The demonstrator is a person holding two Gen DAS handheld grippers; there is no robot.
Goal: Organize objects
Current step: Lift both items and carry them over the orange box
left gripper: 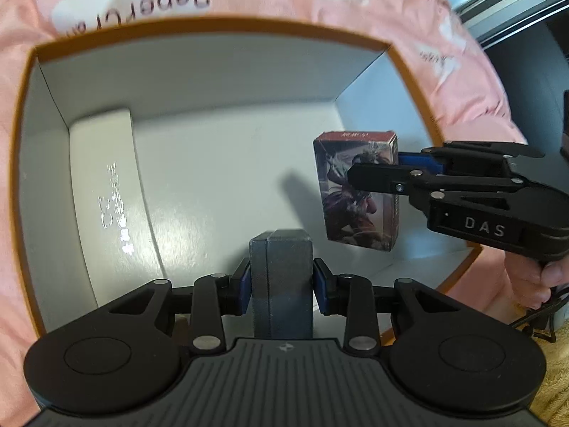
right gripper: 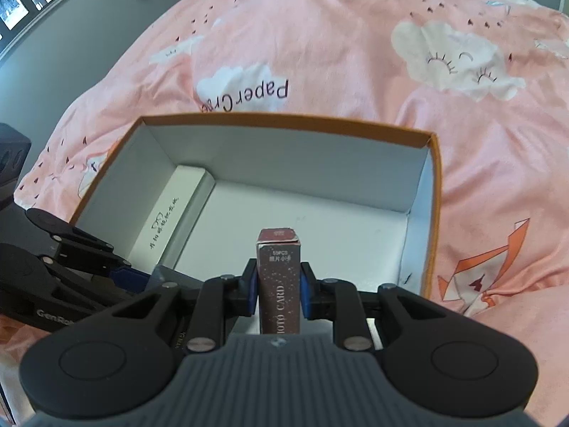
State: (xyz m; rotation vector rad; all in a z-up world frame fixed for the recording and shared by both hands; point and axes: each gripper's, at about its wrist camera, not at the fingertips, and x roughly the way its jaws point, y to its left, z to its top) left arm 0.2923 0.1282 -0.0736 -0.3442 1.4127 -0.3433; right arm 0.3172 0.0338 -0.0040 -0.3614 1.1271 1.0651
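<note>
An open orange cardboard box [left gripper: 213, 28] with a white inside lies on the bed; it also shows in the right wrist view [right gripper: 284, 121]. A long white box [left gripper: 106, 185] lies along its left wall [right gripper: 170, 213]. My left gripper [left gripper: 281, 281] is shut on a dark grey box [left gripper: 281, 267] held over the box's near side. My right gripper [right gripper: 277, 284] is shut on a dark red photo card box [right gripper: 279, 281], held upright inside the orange box at its right; the left wrist view shows that card box [left gripper: 355, 192] and gripper [left gripper: 402, 170].
A pink bedspread [right gripper: 355, 53] with white clouds surrounds the orange box. A grey wall and window sill [right gripper: 53, 7] run at the far left. A tan fuzzy surface [left gripper: 554, 373] lies at the right of the left wrist view.
</note>
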